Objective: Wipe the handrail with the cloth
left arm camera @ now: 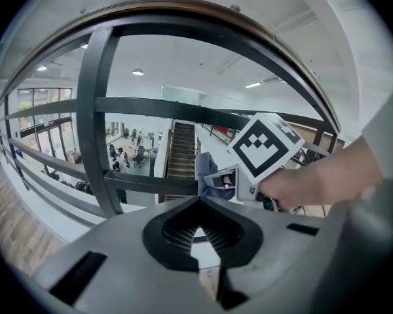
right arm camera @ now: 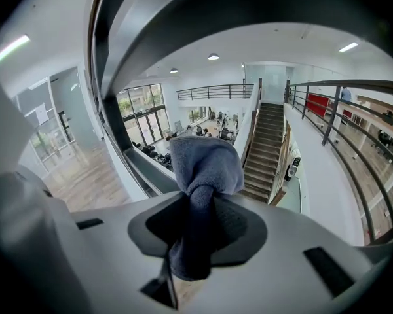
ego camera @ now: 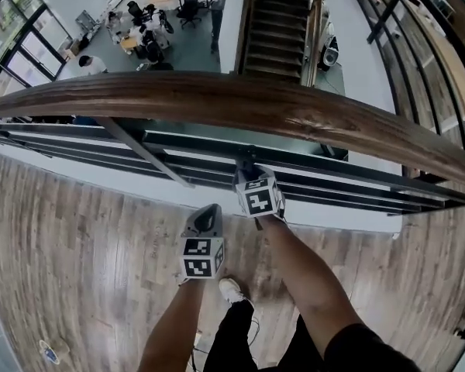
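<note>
Now | right gripper [right arm camera: 191, 205] jaws clamp cloth [right arm camera: 206, 165], hidden in head view | left gripper [left arm camera: 198, 231] jaws closed, empty

Curved brown wooden handrail [ego camera: 240, 103], bunched grey-blue cloth [right arm camera: 206, 169]

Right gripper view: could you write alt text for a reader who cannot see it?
The right gripper is shut on a bunched grey-blue cloth, with a dark railing bar arching close overhead. Beyond lie an open atrium and a staircase.
</note>
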{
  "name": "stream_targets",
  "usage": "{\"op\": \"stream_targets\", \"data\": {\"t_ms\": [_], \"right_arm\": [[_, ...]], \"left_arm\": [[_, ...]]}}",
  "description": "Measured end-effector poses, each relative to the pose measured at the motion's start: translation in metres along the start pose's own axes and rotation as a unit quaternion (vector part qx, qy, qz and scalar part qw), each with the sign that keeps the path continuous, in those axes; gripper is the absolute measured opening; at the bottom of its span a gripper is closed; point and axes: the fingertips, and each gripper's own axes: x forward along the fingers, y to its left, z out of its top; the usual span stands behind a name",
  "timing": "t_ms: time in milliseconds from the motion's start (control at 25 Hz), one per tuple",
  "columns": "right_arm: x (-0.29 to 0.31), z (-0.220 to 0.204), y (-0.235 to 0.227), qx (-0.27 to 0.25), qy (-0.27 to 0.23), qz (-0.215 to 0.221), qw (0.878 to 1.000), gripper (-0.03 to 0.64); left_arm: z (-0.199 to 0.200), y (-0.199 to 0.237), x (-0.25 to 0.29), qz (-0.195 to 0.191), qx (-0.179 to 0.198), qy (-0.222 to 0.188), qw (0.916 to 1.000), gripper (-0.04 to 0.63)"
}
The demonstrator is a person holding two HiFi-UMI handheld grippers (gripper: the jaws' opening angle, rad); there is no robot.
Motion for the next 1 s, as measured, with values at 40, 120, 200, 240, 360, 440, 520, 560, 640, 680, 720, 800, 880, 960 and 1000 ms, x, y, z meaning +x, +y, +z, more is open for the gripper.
{"op": "stream_targets", "data": {"t_ms": [40,120,200,240,360,440,520,560,640,680,720,800,880,960,1000], "right_arm": [[-0.006,-0.005,-0.011,0.003,0.0,-0.004,1.0,0.106],[-0.018,-0.014,-0.034,0.005,-0.003,-0.014,1.0,0.106],[-0.032,-0.022,-0.057,0.011,-0.005,-0.024,1.0,0.107],[-0.039,-0.026,-0.068,0.016,-0.005,-0.029,0.999,0.106],[-0.061,-0.041,-0.104,0.034,0.002,-0.038,0.999,0.106],[-0.075,-0.051,-0.126,0.042,0.005,-0.042,0.998,0.107],[-0.089,-0.061,-0.149,0.048,0.008,-0.048,0.998,0.107],[-0.095,-0.066,-0.161,0.051,0.009,-0.051,0.997,0.107],[-0.107,-0.077,-0.183,0.059,0.011,-0.059,0.996,0.107],[-0.113,-0.082,-0.194,0.063,0.012,-0.064,0.996,0.107],[-0.119,-0.087,-0.205,0.066,0.012,-0.067,0.995,0.107],[-0.132,-0.097,-0.225,0.07,0.012,-0.073,0.995,0.107],[-0.145,-0.107,-0.246,0.074,0.012,-0.081,0.994,0.107],[-0.158,-0.116,-0.267,0.08,0.013,-0.091,0.993,0.107],[-0.164,-0.12,-0.277,0.083,0.014,-0.094,0.992,0.107]], "left_arm": [[0.001,-0.011,0.005,-0.006,0.003,0.001,1.0,0.003],[0.006,-0.035,0.013,-0.018,0.016,0.003,0.9997,0.003],[0.01,-0.058,0.02,-0.031,0.03,0.006,0.999,0.003],[0.011,-0.07,0.023,-0.037,0.035,0.008,0.9986,0.003],[0.016,-0.104,0.032,-0.052,0.045,0.014,0.9975,0.003],[0.015,-0.127,0.037,-0.06,0.05,0.017,0.9968,0.003],[0.014,-0.15,0.043,-0.069,0.054,0.02,0.996,0.003],[0.013,-0.162,0.046,-0.074,0.056,0.022,0.9954,0.003],[0.01,-0.184,0.052,-0.083,0.06,0.025,0.9944,0.003],[0.009,-0.195,0.056,-0.086,0.062,0.027,0.994,0.003],[0.008,-0.205,0.059,-0.089,0.063,0.03,0.9936,0.003],[0.007,-0.227,0.063,-0.095,0.063,0.032,0.993,0.003],[0.008,-0.248,0.067,-0.105,0.066,0.033,0.9918,0.003],[0.009,-0.267,0.072,-0.115,0.071,0.034,0.9902,0.003],[0.009,-0.276,0.074,-0.12,0.074,0.034,0.9895,0.003]]}}
